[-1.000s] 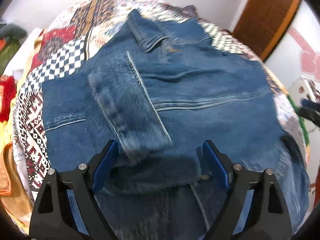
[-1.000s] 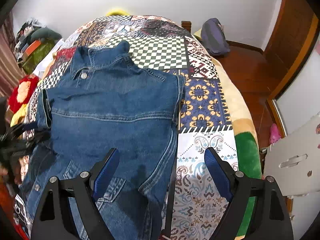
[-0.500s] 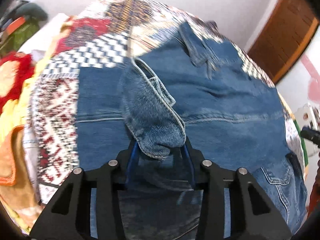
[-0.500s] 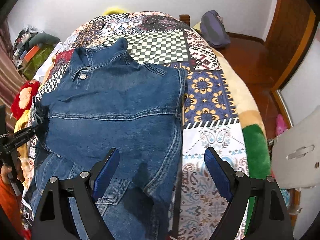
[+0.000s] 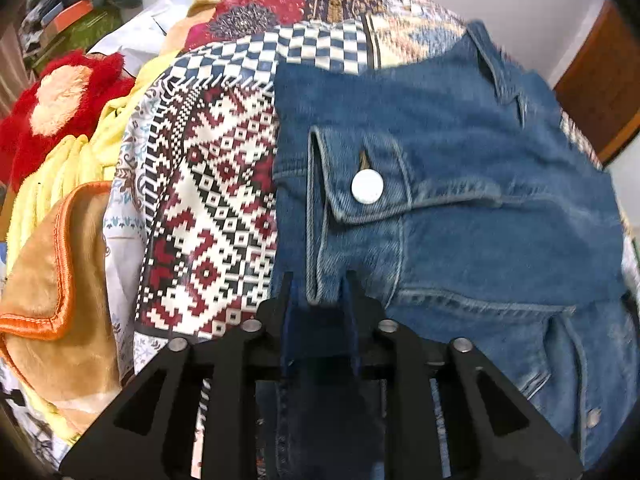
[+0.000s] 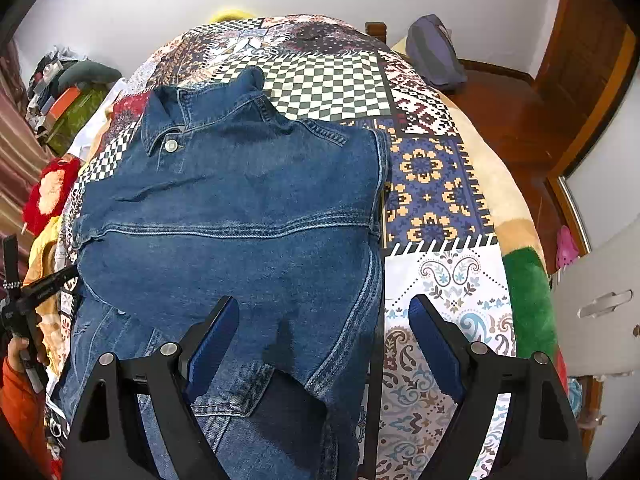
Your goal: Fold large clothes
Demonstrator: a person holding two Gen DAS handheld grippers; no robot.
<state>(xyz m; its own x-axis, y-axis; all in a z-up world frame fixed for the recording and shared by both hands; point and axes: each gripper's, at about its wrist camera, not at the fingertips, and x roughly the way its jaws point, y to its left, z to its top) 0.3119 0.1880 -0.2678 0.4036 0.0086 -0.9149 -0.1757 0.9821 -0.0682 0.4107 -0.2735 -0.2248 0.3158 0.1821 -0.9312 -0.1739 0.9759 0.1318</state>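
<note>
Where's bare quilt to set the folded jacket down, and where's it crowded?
Free: the quilt right of the jacket, out to the green edge patch, and the checkered strip past the collar. Crowded: the left edge, with the red plush, yellow and tan blankets, and the left gripper clamping the sleeve.

Bare quilt rightward (beside jacket).
</note>
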